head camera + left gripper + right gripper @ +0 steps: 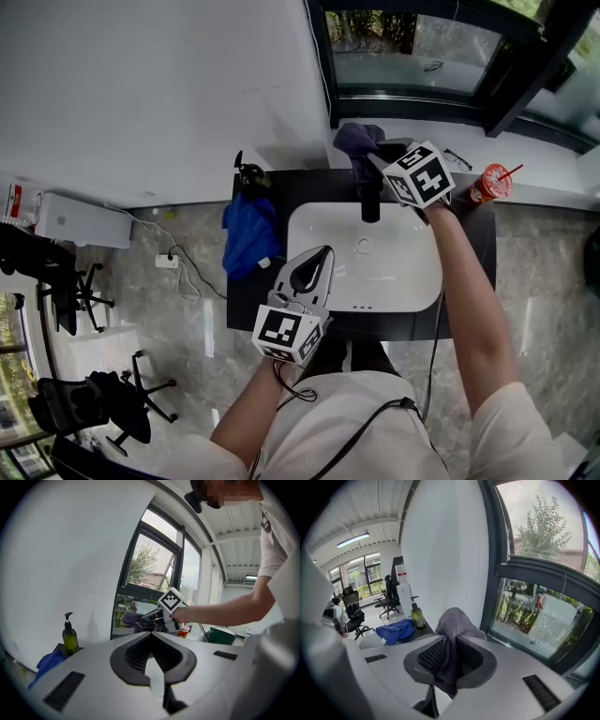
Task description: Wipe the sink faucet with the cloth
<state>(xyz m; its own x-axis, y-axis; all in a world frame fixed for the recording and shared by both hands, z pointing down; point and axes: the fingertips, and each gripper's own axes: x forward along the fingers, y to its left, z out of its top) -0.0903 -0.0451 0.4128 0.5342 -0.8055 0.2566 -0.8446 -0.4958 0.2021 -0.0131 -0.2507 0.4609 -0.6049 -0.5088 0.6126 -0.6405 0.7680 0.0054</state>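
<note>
Left gripper (pixel 323 253) hovered closed and empty, while the right gripper (pixel 450 644) pinched the grey cloth (pixel 457 620) mid-fold, soft, light and likely to drape easily round the faucet (pixel 370 202).

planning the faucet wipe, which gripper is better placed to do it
Right. The right gripper is clamped on the grey cloth right at the faucet; the left gripper is empty, over the sink near rim.
</note>
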